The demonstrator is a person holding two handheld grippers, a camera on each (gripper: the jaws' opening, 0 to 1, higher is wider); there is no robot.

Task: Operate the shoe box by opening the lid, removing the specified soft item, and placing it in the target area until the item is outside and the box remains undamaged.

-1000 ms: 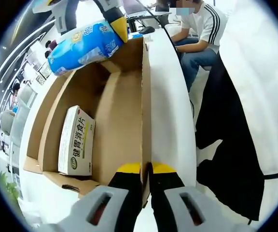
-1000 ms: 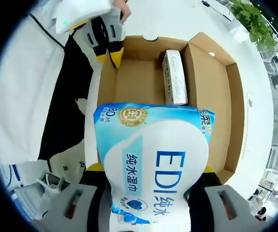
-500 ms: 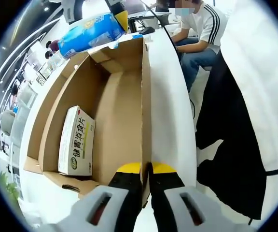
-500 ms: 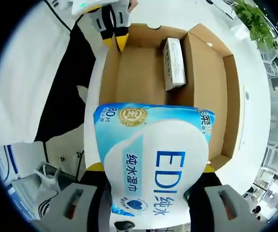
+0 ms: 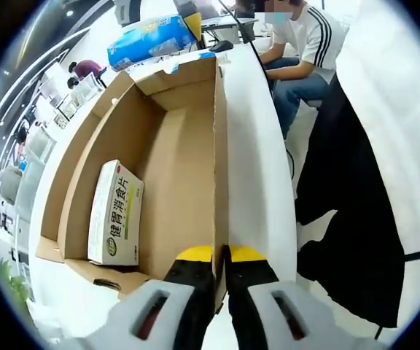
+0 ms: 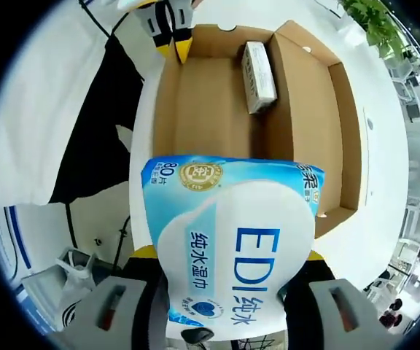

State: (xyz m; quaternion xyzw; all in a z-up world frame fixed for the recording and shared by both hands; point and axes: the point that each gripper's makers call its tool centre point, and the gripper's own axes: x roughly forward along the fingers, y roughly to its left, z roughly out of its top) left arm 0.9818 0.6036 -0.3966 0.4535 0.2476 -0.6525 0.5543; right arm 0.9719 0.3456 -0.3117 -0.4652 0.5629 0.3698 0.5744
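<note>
My right tool point(image 6: 228, 255) is clamped on the blue wipes pack point(image 6: 232, 240), up in the air outside the open shoe box point(image 6: 210, 109). The pack hides most of both jaws. My left tool point(image 5: 221, 255) is pinched tight on the box's side wall. A small white box point(image 5: 115, 213) lies inside. The white counter point(image 5: 257, 175) carries it all.

One open brown cardboard shoe box point(image 6: 224, 109). One white rectangular medicine carton point(image 5: 115, 213) inside that box, and one blue-and-white soft wet-wipes pack point(image 6: 232, 248) outside it. One seated person in a white striped shirt point(image 5: 297, 44) beyond the box.
</note>
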